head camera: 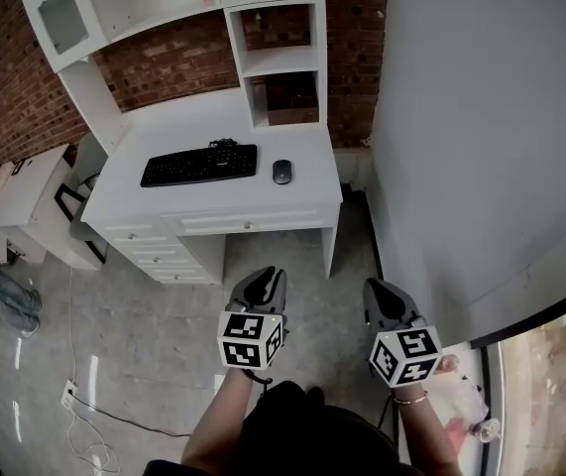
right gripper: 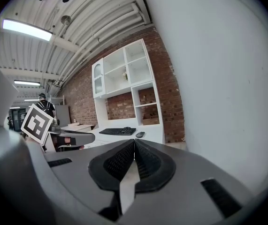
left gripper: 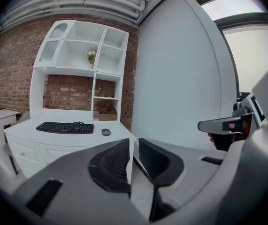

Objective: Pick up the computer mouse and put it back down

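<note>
Hutch [head camera: 129, 8] top — beyond head view's edge

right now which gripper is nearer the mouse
Left. The left gripper hangs almost straight back from the mouse; the right gripper is off to its right, farther away. Neither touches it.

Keyboard [head camera: 199, 165]: on the bench [head camera: 213, 127], left of its middle.
Computer mouse [head camera: 282, 172]: on the bench, nearer its right edge.
Shelf unit [head camera: 273, 62]: on the bench's back part.
Side table [head camera: 25, 191]: left of the bench.
Wall panel [head camera: 481, 147]: right of the bench.
Left tool [head camera: 263, 286], right tool [head camera: 385, 301]: before the bench, well apart from it.
</note>
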